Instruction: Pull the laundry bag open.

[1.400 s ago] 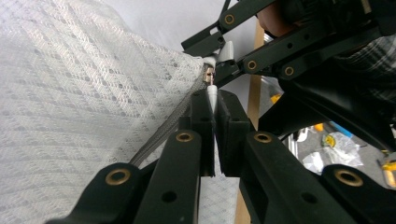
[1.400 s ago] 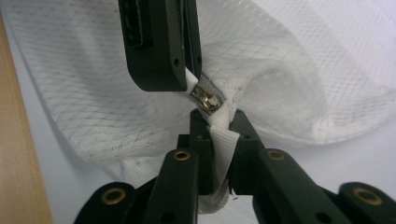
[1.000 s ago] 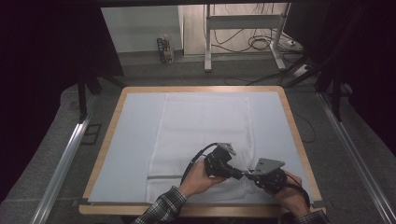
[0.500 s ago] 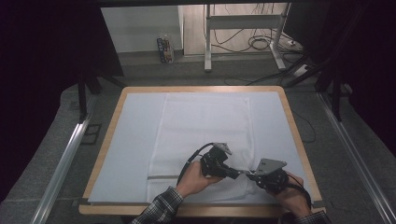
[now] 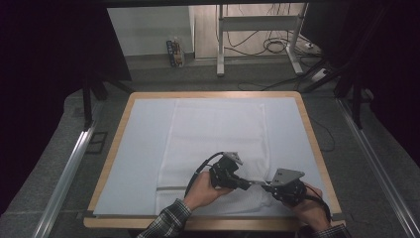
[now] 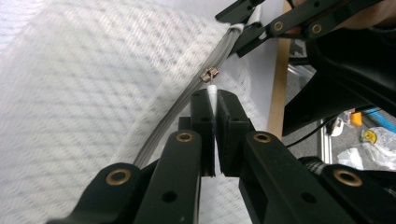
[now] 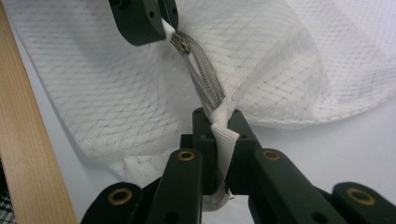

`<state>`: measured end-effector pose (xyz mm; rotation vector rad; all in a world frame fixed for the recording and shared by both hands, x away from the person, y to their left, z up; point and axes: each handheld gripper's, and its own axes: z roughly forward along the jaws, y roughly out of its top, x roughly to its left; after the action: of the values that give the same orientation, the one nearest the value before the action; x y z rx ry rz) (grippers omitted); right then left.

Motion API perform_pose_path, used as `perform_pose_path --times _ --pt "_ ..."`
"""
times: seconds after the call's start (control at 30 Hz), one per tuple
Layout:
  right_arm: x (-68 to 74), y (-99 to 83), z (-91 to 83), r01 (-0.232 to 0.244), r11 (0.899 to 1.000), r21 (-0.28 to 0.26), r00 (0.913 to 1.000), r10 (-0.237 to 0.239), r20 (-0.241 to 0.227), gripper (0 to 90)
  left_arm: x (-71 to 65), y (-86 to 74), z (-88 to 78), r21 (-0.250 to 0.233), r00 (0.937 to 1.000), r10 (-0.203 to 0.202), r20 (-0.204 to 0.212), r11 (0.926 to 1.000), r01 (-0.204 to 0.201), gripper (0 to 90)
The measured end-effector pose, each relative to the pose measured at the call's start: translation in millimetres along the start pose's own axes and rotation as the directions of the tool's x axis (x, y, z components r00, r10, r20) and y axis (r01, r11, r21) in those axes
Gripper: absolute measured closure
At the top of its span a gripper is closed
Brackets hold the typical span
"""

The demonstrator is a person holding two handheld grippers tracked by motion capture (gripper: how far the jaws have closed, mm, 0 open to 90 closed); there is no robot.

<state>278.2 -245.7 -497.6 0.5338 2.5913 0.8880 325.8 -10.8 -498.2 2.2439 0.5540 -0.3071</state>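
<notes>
Fingers of left gripper (image 6: 212, 100) pinch zipper pull (image 6: 212, 89); right gripper (image 7: 219, 119) clamps bag's end tape (image 7: 223, 135).

The left gripper (image 6: 212, 100) has its two black jaws closed on a small white pull tab (image 6: 212, 91) that hangs from a metal zipper slider (image 6: 209, 74). The slider sits on a grey zipper (image 6: 187, 105) that runs diagonally from the lower left up toward the upper right, along the edge of a white mesh bag (image 6: 93, 93). At the upper end of the zipper the right gripper (image 6: 240, 29) pinches the white end of the zipper tape between its black jaws, with part of a hand behind it. To the right of the bag a strip of the wooden table edge (image 6: 279, 79) runs nearly upright, and beyond it the floor holds blurred items.
</notes>
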Motion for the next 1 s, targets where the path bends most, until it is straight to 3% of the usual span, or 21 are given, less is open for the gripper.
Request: perform_pose_path --times 0.13,0.5,1.0 --pt "-1.9 -2.2 -1.2 -0.015 1.000 -0.002 0.9999 0.015 -0.002 84.1 2.6 -5.0 -4.8 -0.010 0.9997 -0.023 -0.009 0.9997 0.023 87.4" --pt "-1.8 -2.4 -0.6 -0.030 1.000 -0.001 0.9995 0.030 -0.006 84.1 4.1 -12.3 -12.4 -0.009 0.9994 -0.029 -0.020 0.9995 0.029 87.4" --pt "-3.0 -4.1 -0.7 -0.037 0.999 0.006 0.9992 0.037 -0.010 84.0 11.8 -32.3 -32.4 -0.023 0.9964 -0.069 -0.049 0.9974 0.068 87.3"
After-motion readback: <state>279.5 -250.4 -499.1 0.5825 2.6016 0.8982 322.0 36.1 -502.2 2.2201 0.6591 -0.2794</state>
